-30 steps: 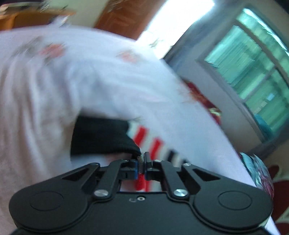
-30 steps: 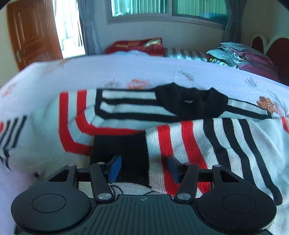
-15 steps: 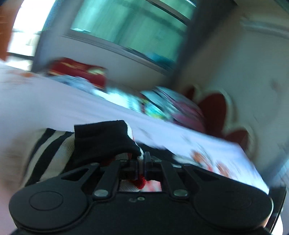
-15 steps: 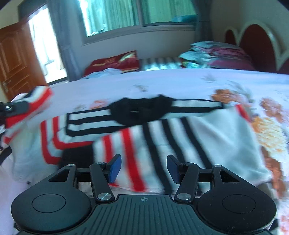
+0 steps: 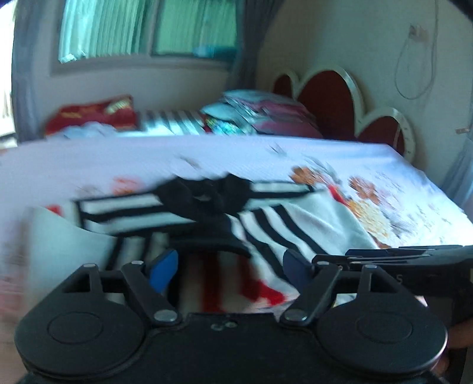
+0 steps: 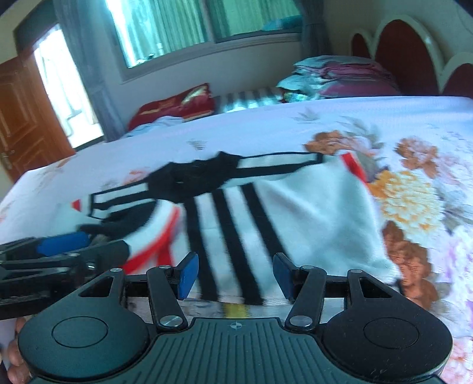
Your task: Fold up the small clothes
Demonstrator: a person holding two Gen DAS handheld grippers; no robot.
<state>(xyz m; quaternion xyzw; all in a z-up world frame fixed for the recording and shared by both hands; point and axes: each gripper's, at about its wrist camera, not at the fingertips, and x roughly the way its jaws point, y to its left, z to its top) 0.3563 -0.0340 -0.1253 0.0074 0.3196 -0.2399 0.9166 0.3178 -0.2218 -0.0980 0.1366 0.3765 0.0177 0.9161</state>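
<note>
Both my grippers are gaping wide, gripping nothing: left gripper hovering over the red-striped part of the white knit sweater with black and red stripes, right gripper over its black stripes. Sweater is lying on the white floral bedsheet. Red scalloped headboard, green-curtained window, brown wooden door are ringing the room. No readable writing.

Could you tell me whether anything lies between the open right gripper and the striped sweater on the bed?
Nothing visible does. The right gripper is open just above the striped sweater, with only sweater fabric showing between its pads. The left gripper, also open, sits off to its left, not in between.
</note>
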